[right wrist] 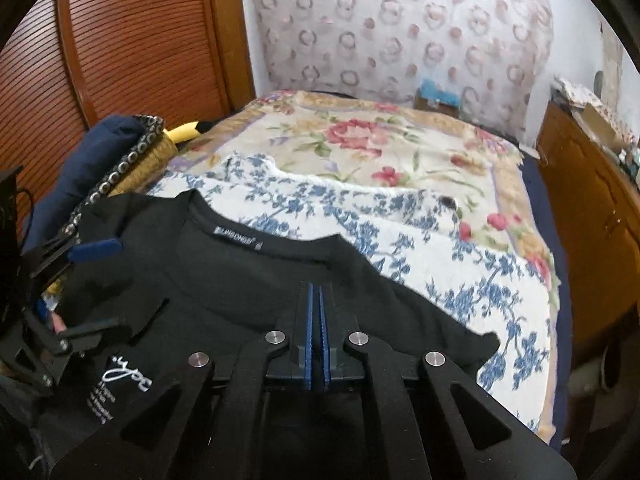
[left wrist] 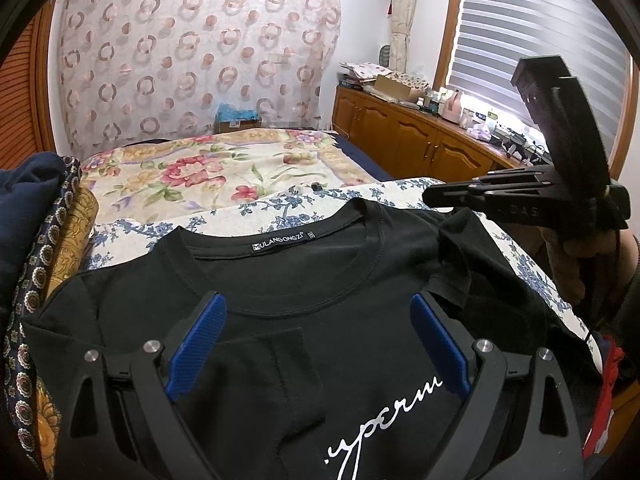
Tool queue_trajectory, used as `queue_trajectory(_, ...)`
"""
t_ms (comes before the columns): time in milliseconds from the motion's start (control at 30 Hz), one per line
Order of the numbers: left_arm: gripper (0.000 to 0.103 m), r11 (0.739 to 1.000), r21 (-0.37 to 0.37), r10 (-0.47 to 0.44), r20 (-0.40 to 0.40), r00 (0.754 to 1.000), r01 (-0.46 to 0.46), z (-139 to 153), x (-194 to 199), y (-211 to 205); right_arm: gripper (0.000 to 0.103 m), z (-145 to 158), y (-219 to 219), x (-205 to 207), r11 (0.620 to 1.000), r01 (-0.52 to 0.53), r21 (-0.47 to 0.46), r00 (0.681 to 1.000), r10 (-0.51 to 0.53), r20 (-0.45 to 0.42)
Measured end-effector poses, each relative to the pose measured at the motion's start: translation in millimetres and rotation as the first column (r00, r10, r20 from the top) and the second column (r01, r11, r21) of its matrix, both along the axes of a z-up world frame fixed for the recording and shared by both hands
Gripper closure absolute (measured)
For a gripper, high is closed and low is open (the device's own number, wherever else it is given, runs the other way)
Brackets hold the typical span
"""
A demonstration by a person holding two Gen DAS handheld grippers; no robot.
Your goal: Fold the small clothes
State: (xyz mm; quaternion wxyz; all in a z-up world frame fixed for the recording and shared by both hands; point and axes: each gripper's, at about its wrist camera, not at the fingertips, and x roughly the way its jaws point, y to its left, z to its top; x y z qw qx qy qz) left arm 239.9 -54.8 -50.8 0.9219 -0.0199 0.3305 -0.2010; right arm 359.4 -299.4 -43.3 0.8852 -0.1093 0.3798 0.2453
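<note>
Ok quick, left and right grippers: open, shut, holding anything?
Left gripper: open, over the black T-shirt, gripping nothing.
Right gripper: shut, over the T-shirt's shoulder; no fabric visibly between the pads.

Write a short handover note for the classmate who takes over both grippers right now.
Left gripper: open, over the chest of the black T-shirt, holding nothing.
Right gripper: fingers shut, over the shirt's right shoulder; whether cloth is pinched cannot be told.
The shirt lies face up on the blue-flowered cloth on the bed, collar away from you.
Done: shirt laid out, right sleeve rumpled.
Left: all folds.
</note>
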Motion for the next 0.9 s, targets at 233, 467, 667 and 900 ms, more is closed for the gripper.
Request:
queue_trajectory(233,0.009,1.0,-0.001,0.001,0.004,1.0,-0.001,1,0,0,0.076,-3,-19,-8,0.998,0.066,-0.006,0.997,-0.067,-0.038)
queue_trajectory(467,0.008,1.0,0.003,0.0,0.013,1.0,-0.001,4,-3,-1,0.07,-28,-29,-32,0.993,0.114,-0.021,0.982,-0.116,-0.148)
queue_trajectory(667,0.009,1.0,0.003,0.002,0.022,1.0,-0.002,7,-6,-2,0.084,-49,-25,-30,0.994,0.107,0.011,0.969,-0.102,-0.223)
queue_trajectory(900,0.009,1.0,-0.01,0.027,0.028,0.999,-0.026,10,-6,4,0.102,-23,3,-17,0.997,-0.013,0.082,0.993,0.023,-0.119)
